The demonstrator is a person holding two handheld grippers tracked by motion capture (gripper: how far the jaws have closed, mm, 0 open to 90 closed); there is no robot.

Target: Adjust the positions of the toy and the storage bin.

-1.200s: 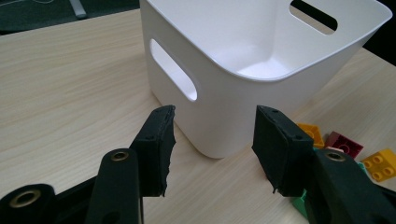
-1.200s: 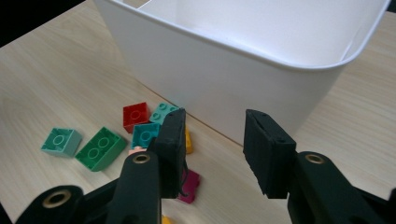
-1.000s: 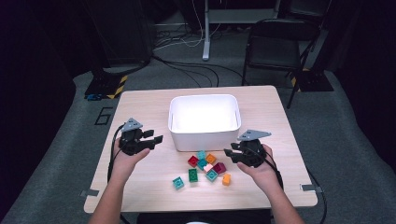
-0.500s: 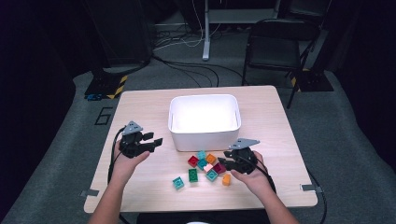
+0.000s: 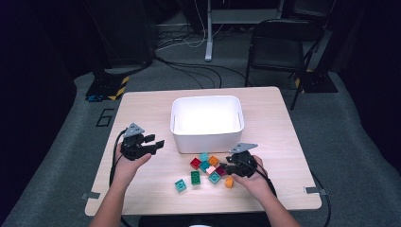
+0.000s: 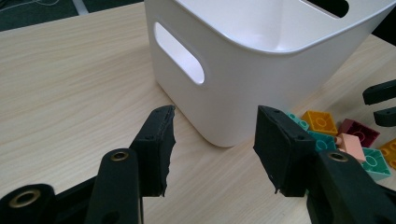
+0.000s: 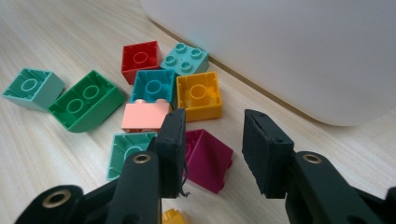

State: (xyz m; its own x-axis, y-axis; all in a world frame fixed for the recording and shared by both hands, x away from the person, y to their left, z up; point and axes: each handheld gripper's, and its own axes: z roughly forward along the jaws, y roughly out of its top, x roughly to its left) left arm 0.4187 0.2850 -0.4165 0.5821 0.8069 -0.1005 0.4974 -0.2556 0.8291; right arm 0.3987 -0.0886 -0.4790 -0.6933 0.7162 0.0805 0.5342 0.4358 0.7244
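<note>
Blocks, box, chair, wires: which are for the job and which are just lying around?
For the job: coloured blocks, white box, right gripper, left gripper.
Just lying around: black chair, floor cables.

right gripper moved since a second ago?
Yes. In the high view the right gripper has shifted left and toward the near table edge, from beside the white bin's right corner to the brick pile.

Overhead plus close jaw-cams (bin (image 5: 207, 118) perhaps shared)
</note>
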